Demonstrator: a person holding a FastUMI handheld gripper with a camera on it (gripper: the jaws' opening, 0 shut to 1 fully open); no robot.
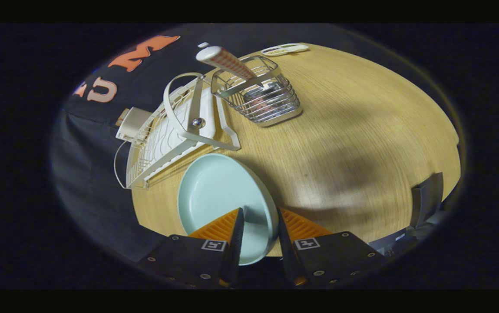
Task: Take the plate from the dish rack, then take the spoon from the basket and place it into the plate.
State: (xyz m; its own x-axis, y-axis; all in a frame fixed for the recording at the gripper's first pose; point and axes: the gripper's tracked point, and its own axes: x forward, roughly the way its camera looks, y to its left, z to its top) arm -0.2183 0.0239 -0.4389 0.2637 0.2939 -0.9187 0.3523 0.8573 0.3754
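The pale blue plate (219, 195) lay flat on the wooden table (353, 130), out of the dish rack (175, 126) and just beside the rack's near end. Its near rim sat between the two fingers of the gripper (260, 213). The fingers stood a narrow way apart, one over the plate's inner face and the other at its outer rim, and whether both pressed on the rim I could not tell.

The spoon (225, 61) was in the wire basket (260, 93) beyond the plate, toward the table's far edge. Its handle, white at the tip with a checked pattern lower down, leaned out over the basket's rim toward the rack. The bowl end was hidden among the wires, and I could not make it out clearly.

The white dish rack stood along the table's edge beside the booth's dark cloth wall, with the basket touching or nearly touching its far end. A curved white frame with a small metal knob rose over the rack. A cream-coloured box (134, 122) sat at the rack's outer side, by the wall.

At the far edge of the table, beyond the basket, lay a small flat pale object (285, 49), too small to identify. A broad shadow fell across the bare wood ahead of the fingers.
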